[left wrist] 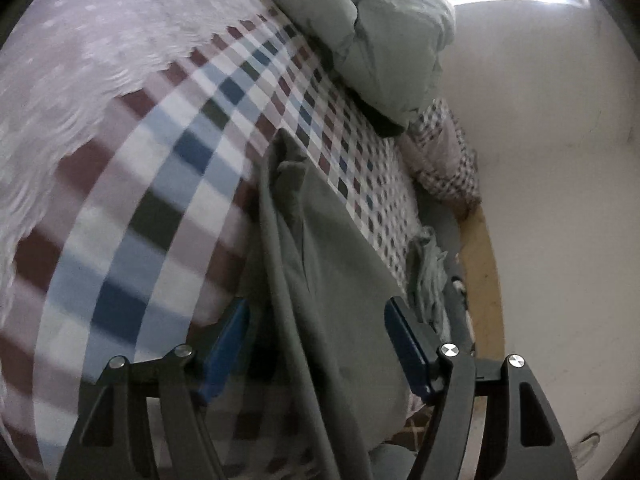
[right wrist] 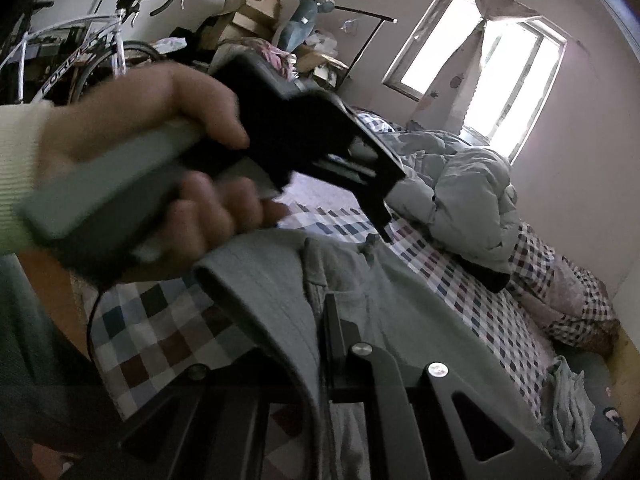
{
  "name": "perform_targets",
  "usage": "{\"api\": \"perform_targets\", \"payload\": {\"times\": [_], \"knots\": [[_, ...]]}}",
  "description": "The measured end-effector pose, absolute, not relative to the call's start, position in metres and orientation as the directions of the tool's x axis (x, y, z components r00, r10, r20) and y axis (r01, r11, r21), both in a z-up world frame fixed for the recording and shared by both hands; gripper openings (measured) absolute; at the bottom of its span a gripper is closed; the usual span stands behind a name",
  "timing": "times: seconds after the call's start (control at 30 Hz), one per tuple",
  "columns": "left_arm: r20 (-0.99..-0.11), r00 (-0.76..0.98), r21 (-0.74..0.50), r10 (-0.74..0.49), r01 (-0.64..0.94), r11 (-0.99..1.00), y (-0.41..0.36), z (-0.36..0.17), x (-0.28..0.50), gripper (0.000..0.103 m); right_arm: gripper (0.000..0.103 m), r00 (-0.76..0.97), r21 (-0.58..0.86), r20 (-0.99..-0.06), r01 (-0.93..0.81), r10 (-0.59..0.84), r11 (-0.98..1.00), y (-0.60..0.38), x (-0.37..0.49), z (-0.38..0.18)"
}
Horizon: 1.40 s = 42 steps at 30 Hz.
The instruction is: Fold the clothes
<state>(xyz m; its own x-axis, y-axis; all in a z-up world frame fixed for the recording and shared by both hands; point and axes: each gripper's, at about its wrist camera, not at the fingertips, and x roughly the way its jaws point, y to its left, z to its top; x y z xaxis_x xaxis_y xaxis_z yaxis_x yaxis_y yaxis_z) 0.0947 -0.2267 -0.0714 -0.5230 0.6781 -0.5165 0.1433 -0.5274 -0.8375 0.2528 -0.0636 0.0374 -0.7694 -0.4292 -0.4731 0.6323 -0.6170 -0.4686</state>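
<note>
Right now my left tool (left wrist: 316, 332) stands wide, its two blue-padded fingers (left wrist: 408, 344) spread to either side of a grey-green garment (left wrist: 320, 264) without pinching it. That garment lies lengthwise on the bed's checked sheet (left wrist: 168, 184), its folds running up between the fingers toward a small crumpled end. A white lace-edged cloth with dots (left wrist: 80, 60) covers the sheet's upper left, and a pale green quilt (left wrist: 380, 28) is bunched at the far end beside a checked pillow (left wrist: 448, 160). Another crumpled pale cloth (left wrist: 428, 276) sits at the bed's edge by the wooden frame.

From the right wrist view, my right tool (right wrist: 326, 344) is closed on the grey-green garment (right wrist: 400, 304), with a thick fold of fabric draped over its left side and the dark finger pressed against it. The person's left hand (right wrist: 168, 160), in a pale ribbed sleeve, grips the other tool's handle just above the garment. Behind stand a bicycle (right wrist: 80, 52), stacked cardboard boxes (right wrist: 248, 12) and a bright window (right wrist: 488, 64).
</note>
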Motion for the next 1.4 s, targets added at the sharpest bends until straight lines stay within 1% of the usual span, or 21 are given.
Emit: {"api": "perform_targets", "payload": {"times": [0.13,0.37,0.4,0.47,0.5,0.53,0.57,0.6,0.67,0.87,0.97,1.0,1.17,1.3,1.4], "knots": [[-0.581,-0.472,-0.789,0.663,0.127,-0.601,-0.218,-0.069,0.058,0.073,0.003,-0.767,-0.444,-0.466,0.635,-0.442,-0.632,-0.057,0.252,0.046],[-0.588,-0.492,-0.777,0.642,0.124,-0.617,-0.223,-0.068,0.019,0.073,0.003,-0.768,-0.402,-0.441,0.631,-0.464,-0.663,-0.039,0.251,0.066],[-0.591,-0.494,-0.773,0.638,0.121,-0.622,-0.223,-0.069,0.016,0.072,0.003,-0.769,-0.399,-0.438,0.630,-0.465,-0.666,-0.037,0.251,0.069],[-0.601,-0.494,-0.763,0.628,0.122,-0.635,-0.224,-0.071,0.010,0.064,0.003,-0.771,-0.393,-0.434,0.628,-0.466,-0.671,-0.033,0.251,0.073],[-0.601,-0.491,-0.763,0.630,0.118,-0.635,-0.224,-0.072,0.005,0.039,0.003,-0.771,-0.389,-0.433,0.628,-0.468,-0.674,-0.031,0.251,0.074],[-0.604,-0.485,-0.761,0.633,0.114,-0.639,-0.222,-0.074,0.002,0.016,0.003,-0.770,-0.386,-0.433,0.628,-0.468,-0.676,-0.029,0.251,0.076],[-0.607,-0.478,-0.759,0.634,0.112,-0.642,-0.221,-0.076,-0.002,0.015,0.003,-0.770,-0.384,-0.432,0.628,-0.469,-0.677,-0.028,0.252,0.077],[-0.612,-0.477,-0.755,0.631,0.114,-0.646,-0.221,-0.078,-0.002,0.012,0.003,-0.770,-0.383,-0.432,0.627,-0.469,-0.678,-0.027,0.252,0.078],[-0.599,-0.494,-0.762,0.631,0.110,-0.638,-0.224,-0.076,0.000,0.010,0.003,-0.766,-0.375,-0.438,0.631,-0.470,-0.679,-0.027,0.252,0.078],[-0.545,-0.538,-0.790,0.643,0.073,-0.608,-0.240,-0.048,0.010,0.006,0.003,-0.732,-0.345,-0.463,0.668,-0.500,-0.659,-0.036,0.261,0.077],[-0.505,-0.580,-0.804,0.639,0.047,-0.592,-0.249,-0.023,0.018,0.006,0.003,-0.707,-0.322,-0.468,0.695,-0.530,-0.643,-0.047,0.269,0.080],[-0.503,-0.587,-0.801,0.634,0.040,-0.598,-0.250,-0.017,0.017,0.006,0.003,-0.699,-0.306,-0.467,0.702,-0.542,-0.643,-0.051,0.272,0.082],[-0.584,-0.566,-0.737,0.582,0.069,-0.672,-0.244,-0.007,0.011,0.006,0.003,-0.681,-0.172,-0.449,0.701,-0.579,-0.692,-0.059,0.268,0.090],[-0.552,-0.576,-0.734,0.603,-0.008,-0.679,-0.218,0.018,0.019,0.006,0.003,-0.679,-0.083,-0.450,0.678,-0.580,-0.730,-0.045,0.264,0.083],[-0.532,-0.569,-0.735,0.627,-0.057,-0.676,-0.188,0.043,0.019,0.006,0.003,-0.696,-0.012,-0.423,0.645,-0.581,-0.764,-0.020,0.267,0.086]]}}
